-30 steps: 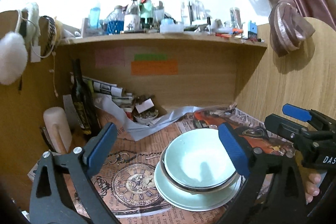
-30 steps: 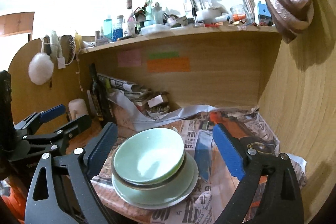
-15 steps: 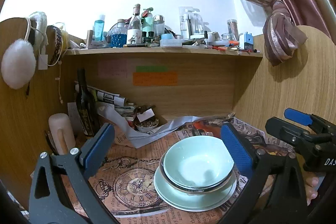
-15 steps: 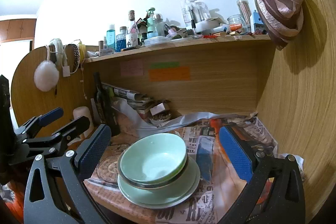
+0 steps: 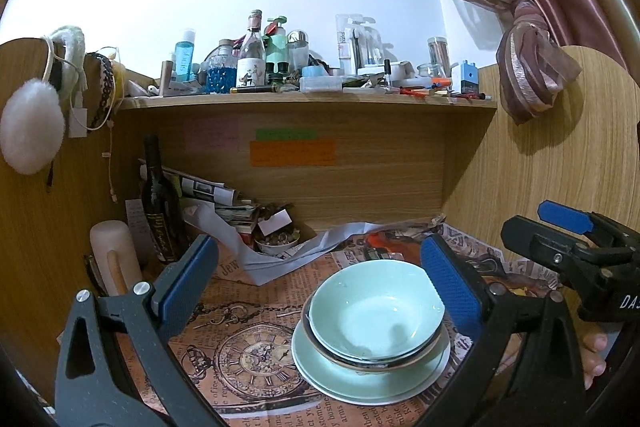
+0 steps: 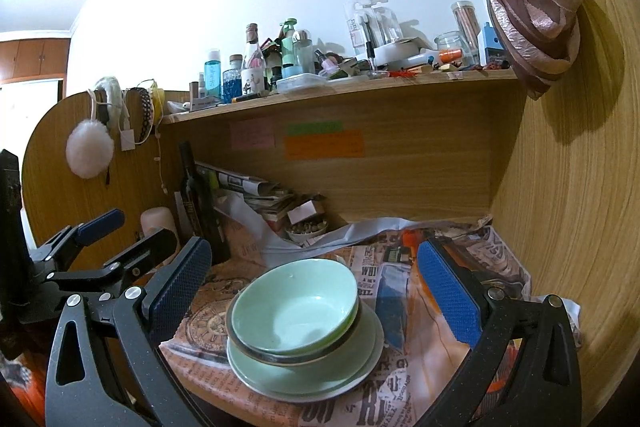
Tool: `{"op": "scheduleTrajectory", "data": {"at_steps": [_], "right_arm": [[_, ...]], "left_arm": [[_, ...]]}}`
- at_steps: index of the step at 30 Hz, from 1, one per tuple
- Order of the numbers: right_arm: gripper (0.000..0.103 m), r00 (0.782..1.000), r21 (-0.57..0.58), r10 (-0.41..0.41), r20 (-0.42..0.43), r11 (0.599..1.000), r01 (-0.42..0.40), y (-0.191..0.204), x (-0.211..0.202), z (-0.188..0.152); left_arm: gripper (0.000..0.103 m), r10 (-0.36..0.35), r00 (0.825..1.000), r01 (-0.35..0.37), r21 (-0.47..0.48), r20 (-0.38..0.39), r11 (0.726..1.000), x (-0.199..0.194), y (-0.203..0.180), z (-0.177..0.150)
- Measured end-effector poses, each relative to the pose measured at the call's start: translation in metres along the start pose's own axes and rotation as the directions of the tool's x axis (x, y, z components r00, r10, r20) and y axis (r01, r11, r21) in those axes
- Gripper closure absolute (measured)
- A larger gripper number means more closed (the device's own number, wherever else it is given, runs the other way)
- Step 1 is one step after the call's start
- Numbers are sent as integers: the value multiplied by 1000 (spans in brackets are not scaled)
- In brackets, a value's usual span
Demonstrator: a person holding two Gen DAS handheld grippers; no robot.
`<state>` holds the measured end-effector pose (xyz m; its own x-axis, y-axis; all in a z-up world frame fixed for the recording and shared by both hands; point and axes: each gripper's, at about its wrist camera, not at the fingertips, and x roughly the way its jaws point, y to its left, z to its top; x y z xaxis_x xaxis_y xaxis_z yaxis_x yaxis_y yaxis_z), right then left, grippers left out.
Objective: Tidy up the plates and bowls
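Note:
A pale green bowl [image 5: 376, 311] [image 6: 296, 307] sits nested in a dark-rimmed bowl [image 5: 360, 361] on a pale green plate [image 5: 340, 379] [image 6: 360, 359]. The stack rests on a newspaper-covered desk [image 5: 248, 347]. My left gripper [image 5: 318, 287] is open, and its blue pads stand to either side of the stack, short of it. My right gripper [image 6: 314, 289] is also open and frames the stack from the near side without touching it. Each gripper shows in the other's view, the right gripper [image 5: 548, 231] at the right edge and the left gripper [image 6: 128, 233] at the left edge.
A dark wine bottle [image 5: 160, 211], a white cylinder [image 5: 114, 255], stacked papers and a small filled dish [image 5: 276, 243] crowd the back left. A cluttered shelf [image 5: 304, 101] overhangs the desk. Wooden walls close both sides. A person's fingers [image 5: 592, 347] show at the right.
The right gripper's jaws have spread a little wider. The stack of bowls and plate has not moved, and both grippers stay in front of it.

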<state>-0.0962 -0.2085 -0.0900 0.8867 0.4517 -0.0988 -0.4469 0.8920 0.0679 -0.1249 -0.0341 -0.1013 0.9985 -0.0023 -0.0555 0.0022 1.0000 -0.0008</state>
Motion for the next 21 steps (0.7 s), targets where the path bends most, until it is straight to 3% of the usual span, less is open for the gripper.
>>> {"op": "scheduleTrajectory", "data": {"at_steps": [21], "right_arm": [[0,1000,11,5,-14,1000,-5,-4,7,0]], "left_arm": [[0,0,1000,0,-12,-16,1000,8,-1,-1]]}}
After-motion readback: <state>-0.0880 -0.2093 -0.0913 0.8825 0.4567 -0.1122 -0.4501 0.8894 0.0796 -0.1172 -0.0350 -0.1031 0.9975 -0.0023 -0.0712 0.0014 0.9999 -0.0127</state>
